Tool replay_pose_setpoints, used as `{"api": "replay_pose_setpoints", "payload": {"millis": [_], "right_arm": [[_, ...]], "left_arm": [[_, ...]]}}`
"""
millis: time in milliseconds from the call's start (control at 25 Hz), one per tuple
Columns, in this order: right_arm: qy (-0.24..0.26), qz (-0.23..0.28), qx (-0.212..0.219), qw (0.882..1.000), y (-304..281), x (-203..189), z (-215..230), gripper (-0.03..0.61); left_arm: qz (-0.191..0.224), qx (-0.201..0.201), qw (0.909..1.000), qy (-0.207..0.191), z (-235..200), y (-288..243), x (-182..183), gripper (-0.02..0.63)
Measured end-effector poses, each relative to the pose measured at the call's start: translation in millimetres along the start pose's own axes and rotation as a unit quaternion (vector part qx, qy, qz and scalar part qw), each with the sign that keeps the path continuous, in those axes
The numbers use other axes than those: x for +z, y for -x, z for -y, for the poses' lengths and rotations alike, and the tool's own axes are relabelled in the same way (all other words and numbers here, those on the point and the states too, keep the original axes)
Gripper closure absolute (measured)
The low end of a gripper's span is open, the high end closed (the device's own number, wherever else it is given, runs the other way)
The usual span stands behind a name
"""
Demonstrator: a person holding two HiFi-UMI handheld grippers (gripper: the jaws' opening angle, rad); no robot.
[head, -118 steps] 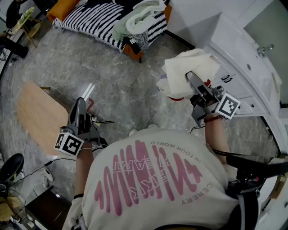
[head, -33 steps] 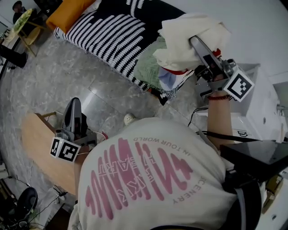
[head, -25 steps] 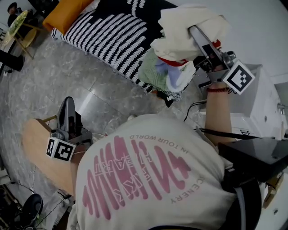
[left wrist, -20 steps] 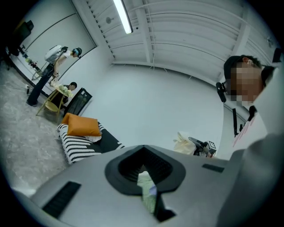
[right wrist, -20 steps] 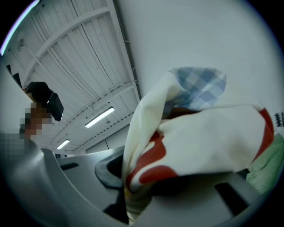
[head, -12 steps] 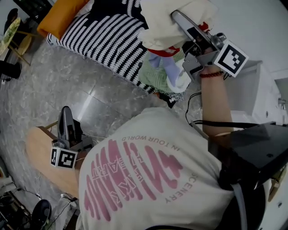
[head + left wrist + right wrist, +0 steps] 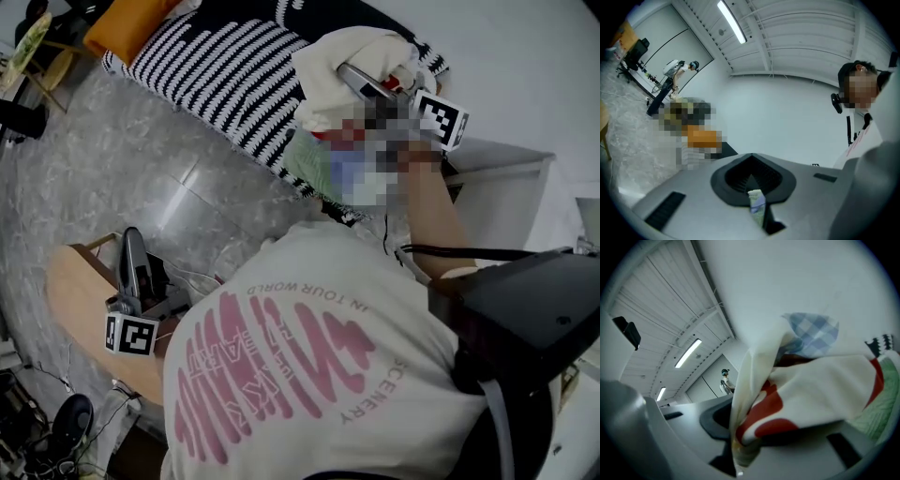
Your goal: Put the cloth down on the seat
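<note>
A cream cloth (image 7: 339, 54) with red patches (image 7: 820, 394) hangs bunched from my right gripper (image 7: 349, 71), whose jaws are shut on a fold of it (image 7: 740, 437). It hangs low over the right end of the seat, a sofa under a black-and-white striped cover (image 7: 225, 66). I cannot tell whether it touches the sofa. A pale green cloth (image 7: 307, 164) lies on the sofa edge just below it. My left gripper (image 7: 132, 242) is shut and idle at the lower left, above a wooden tabletop (image 7: 80, 300). Nothing but a small scrap of tape sits at its jaws (image 7: 753, 185).
An orange cushion (image 7: 122, 23) lies at the sofa's far left. A white cabinet (image 7: 506, 187) stands to the right of my right arm. Grey marble floor (image 7: 141, 150) spreads between sofa and table. Another person stands far off (image 7: 725, 380).
My right gripper has dropped and swung left with the cloth, down over the sofa's right end. The left gripper has stayed over the wooden tabletop.
</note>
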State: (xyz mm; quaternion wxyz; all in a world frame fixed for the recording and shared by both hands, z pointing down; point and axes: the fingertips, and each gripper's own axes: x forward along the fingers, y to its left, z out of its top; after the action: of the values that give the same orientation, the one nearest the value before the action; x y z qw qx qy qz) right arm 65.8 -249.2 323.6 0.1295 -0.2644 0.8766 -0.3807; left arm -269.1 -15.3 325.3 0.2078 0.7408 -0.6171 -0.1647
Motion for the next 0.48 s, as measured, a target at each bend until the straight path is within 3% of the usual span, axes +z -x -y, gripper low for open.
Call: {"api": "replay_pose_setpoints", "payload": {"millis": [120,480], "right_arm": [[-0.018,-0.037,-0.048,0.998,13,-24,54,0.477],[-0.133,-0.100,-0.110,0.980,54,-83,141,0.477]], "left_arm": [[-0.009,0.000,0.9999,-0.005,16,-12,-7,0.606],[-0.021,0.012,0.9996,-0.010,53,-29,-30,0.606]]}}
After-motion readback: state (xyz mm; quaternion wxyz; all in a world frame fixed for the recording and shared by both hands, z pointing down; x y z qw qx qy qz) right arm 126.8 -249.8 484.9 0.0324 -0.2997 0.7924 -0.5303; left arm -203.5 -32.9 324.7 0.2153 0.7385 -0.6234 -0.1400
